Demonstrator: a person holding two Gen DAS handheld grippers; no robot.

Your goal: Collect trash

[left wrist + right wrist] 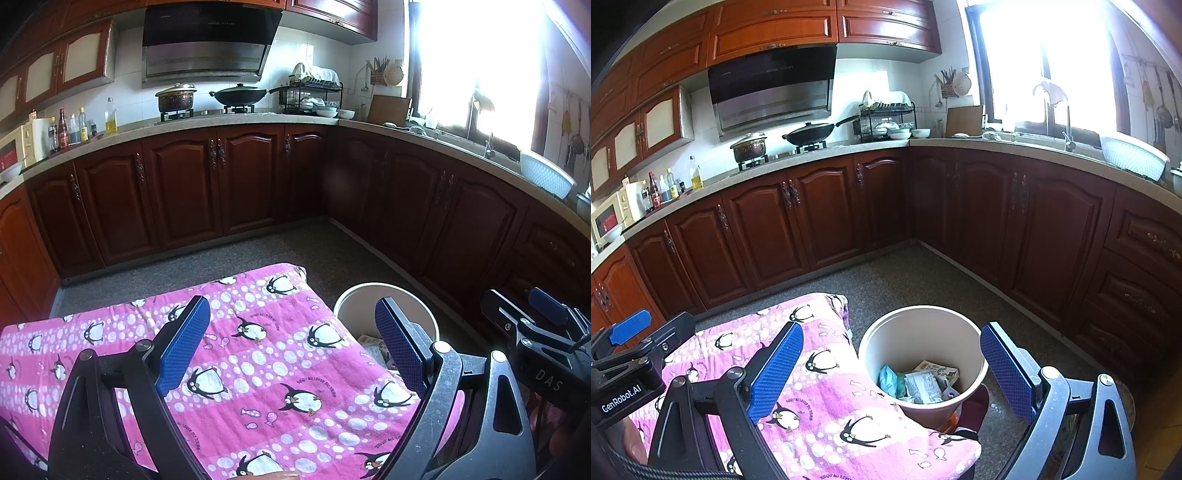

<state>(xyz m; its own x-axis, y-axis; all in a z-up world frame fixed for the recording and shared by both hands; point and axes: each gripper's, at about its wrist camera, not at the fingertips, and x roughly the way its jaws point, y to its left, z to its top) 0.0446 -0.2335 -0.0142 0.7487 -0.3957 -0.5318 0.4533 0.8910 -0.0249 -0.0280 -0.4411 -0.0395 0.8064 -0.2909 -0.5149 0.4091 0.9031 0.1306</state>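
Note:
A cream bucket (pixel 886 339) stands on the floor just right of a table draped in a pink penguin cloth (pixel 827 402). Crumpled wrappers and paper trash (pixel 923 380) lie in its bottom. My right gripper (pixel 892 369) hovers open over the bucket and the cloth's edge, nothing between its blue pads (pixel 777 369). My left gripper (pixel 291 350) is open above the pink cloth (pixel 258 369), also holding nothing. The bucket (pixel 354 295) shows behind its right finger, with the right gripper (pixel 528 325) at the far right. In the right wrist view the left gripper (pixel 628 332) sits at the left edge.
Dark wooden cabinets (pixel 827 206) line an L-shaped counter (pixel 1015 147). A pot (pixel 750 146) and a wok (pixel 809 134) sit on the stove, with bottles (pixel 665 188) to the left. A dish rack (pixel 886 118), a white basket (pixel 1132 157) and a bright window are on the right. Grey floor (pixel 905 280).

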